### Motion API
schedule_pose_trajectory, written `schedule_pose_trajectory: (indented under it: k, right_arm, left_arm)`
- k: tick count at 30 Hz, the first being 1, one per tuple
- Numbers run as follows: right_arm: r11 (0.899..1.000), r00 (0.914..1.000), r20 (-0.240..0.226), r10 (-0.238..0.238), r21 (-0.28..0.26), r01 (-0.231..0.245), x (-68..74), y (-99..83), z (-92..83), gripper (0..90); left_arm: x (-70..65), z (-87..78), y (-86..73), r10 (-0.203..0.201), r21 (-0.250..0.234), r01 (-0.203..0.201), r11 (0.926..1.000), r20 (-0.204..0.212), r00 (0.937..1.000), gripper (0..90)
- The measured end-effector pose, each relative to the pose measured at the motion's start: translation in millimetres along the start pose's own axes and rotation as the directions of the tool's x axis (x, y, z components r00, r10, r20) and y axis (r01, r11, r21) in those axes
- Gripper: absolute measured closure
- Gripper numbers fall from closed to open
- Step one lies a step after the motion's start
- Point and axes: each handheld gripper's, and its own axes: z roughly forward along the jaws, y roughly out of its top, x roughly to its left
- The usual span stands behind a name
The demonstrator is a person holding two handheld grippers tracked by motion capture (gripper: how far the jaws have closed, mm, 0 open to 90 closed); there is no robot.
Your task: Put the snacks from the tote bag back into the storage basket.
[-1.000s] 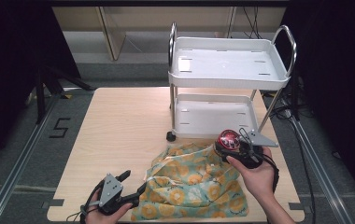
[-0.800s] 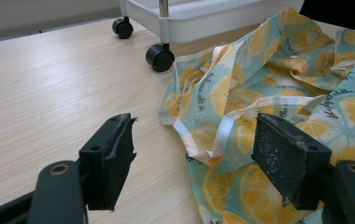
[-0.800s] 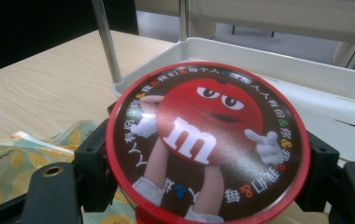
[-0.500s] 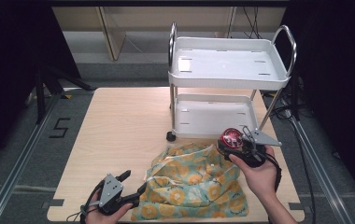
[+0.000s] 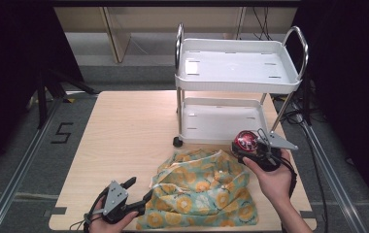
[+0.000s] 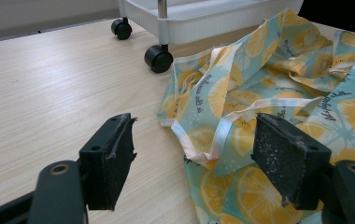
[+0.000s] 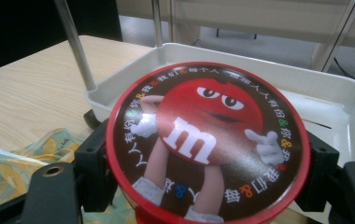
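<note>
overhead forward-down view; two close gripper views sharing cloth [image 6: 278,93]

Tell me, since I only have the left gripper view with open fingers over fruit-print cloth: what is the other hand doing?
Observer: The right gripper is shut on a round red tin.
Operator: What's on the tin?
Observer: Its lid shows a red cartoon candy figure with a white m.
Operator: Where is it held?
Observer: In front of the white cart's lower tray, above the cloth's far right edge.
</note>
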Motion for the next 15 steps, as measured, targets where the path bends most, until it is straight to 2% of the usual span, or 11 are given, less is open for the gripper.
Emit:
schedule_pose_trajectory:
  k: [2, 3, 4, 6, 8, 9, 10, 12, 13, 15]
  right_arm:
    - [1.0, 0.9999, -0.001, 0.011, 0.02, -0.011, -0.1, 0.8, -2.1, 26.5]
    - [1.0, 0.9998, -0.006, -0.016, 0.009, 0.016, -3.1, 1.1, -1.4, 26.5]
    - [1.0, 0.9999, 0.006, 0.009, 0.016, -0.009, -2.4, 1.7, -2.7, 26.5]
    - [1.0, 0.9999, 0.002, 0.01, 0.01, -0.01, -3.8, 2.6, -2.8, 26.5]
    - [1.0, 0.9999, 0.011, -0.001, 0.004, 0.001, -5.7, 3.0, -3.1, 26.5]
    - [1.0, 0.9996, 0.017, -0.023, 0.0, 0.023, -7.7, 3.2, -2.6, 26.5]
    - [1.0, 0.9998, 0.017, 0.009, 0.007, -0.009, -5.9, 3.2, -2.8, 26.6]
    - [1.0, 0.9996, 0.026, 0.01, 0.011, -0.01, -5.8, 3.4, -3.5, 26.5]
    - [1.0, 0.9996, 0.026, 0.01, 0.014, -0.01, -5.8, 3.5, -3.6, 26.5]
    - [1.0, 0.9997, 0.025, 0.006, 0.009, -0.007, -6.7, 3.4, -2.7, 26.5]
  left_arm:
    - [-0.3, 0.0, -0.1, -0.005, 0.0, 0.005, 1.0, -0.001, 1.0, 28.5]
    - [0.2, -0.2, 0.1, 0.002, 0.0, -0.002, 1.0, 0.0, 1.0, 28.5]
    - [-0.4, 0.1, -0.2, -0.011, -0.004, 0.011, 0.9999, -0.002, 0.9999, 28.5]
    - [0.2, 0.3, 0.3, -0.001, -0.003, 0.002, 1.0, 0.002, 1.0, 28.5]
    - [0.3, -0.7, 0.1, -0.001, -0.001, 0.001, 1.0, -0.005, 1.0, 28.6]
    - [-0.2, -0.9, -0.1, -0.009, -0.003, 0.009, 1.0, -0.008, 0.9999, 28.6]
    - [-1.0, -1.1, -0.5, -0.029, -0.004, 0.029, 0.9996, -0.008, 0.9996, 28.6]
    - [-0.5, -0.4, -0.6, -0.025, -0.009, 0.025, 0.9996, -0.005, 0.9997, 28.6]
    - [0.3, -0.7, -0.2, -0.008, -0.008, 0.008, 0.9999, -0.005, 1.0, 28.6]
    - [-1.1, -0.6, -0.5, -0.026, -0.003, 0.026, 0.9997, -0.008, 0.9996, 28.6]
